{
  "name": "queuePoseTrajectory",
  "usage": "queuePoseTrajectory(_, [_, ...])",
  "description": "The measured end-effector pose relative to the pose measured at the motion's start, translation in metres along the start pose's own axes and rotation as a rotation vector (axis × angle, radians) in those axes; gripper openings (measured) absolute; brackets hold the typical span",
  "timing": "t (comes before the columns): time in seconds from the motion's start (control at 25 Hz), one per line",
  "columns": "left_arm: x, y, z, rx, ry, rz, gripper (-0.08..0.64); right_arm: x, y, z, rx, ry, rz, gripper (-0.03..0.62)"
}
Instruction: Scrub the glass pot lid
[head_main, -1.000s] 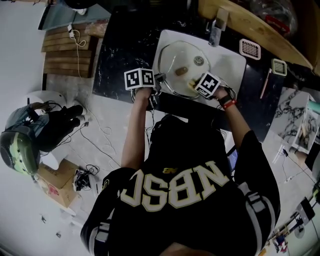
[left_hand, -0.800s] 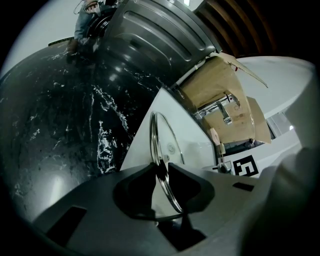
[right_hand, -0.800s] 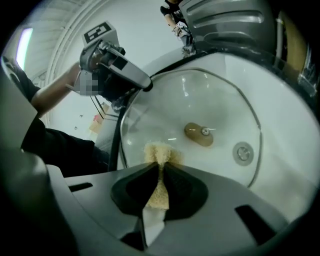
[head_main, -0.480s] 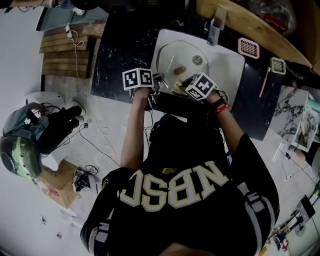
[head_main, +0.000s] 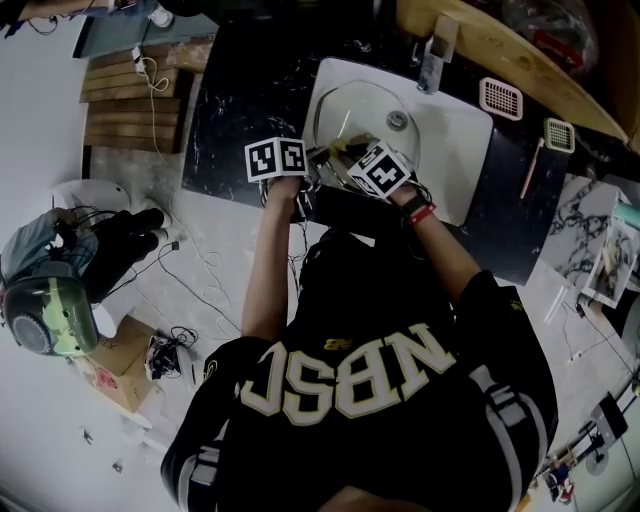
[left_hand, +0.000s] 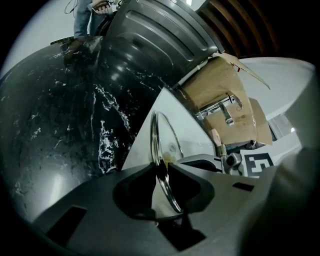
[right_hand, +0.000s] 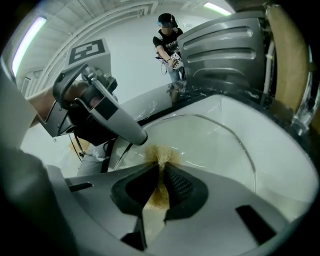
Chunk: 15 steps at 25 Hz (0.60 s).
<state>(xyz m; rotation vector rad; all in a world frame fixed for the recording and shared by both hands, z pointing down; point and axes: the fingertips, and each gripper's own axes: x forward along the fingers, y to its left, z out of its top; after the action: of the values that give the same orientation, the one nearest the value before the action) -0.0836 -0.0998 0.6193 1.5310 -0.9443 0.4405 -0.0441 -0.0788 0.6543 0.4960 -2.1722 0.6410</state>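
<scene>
Danger sits at the rim: the left gripper (left_hand: 162, 172) clamps only the edge of the glass lid (left_hand: 159, 135), tilted up in the sink (head_main: 455, 135). The right gripper (right_hand: 161, 172), closed on a scrub pad (right_hand: 161, 155), presses beside it; hard pushing may twist the lid loose.

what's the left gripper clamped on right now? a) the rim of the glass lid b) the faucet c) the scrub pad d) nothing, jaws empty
A: in the left gripper view, the left gripper has its jaws closed on the metal rim of the glass lid, while the scrub pad sits in the right gripper.
</scene>
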Motion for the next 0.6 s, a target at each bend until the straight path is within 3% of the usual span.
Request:
queuePoseTrajectory(0.4, [-0.001, 0.0, 0.0, -0.002, -0.003, 0.002, 0.089, 0.021, -0.04, 0.035, 0.017, -0.097, -0.049, 0.05])
queuePoseTrajectory(0.6, [-0.004, -0.001, 0.0, 0.004, -0.012, 0.009, 0.089, 0.027, -0.068, 0.046, 0.058, -0.121, -0.118, 0.049])
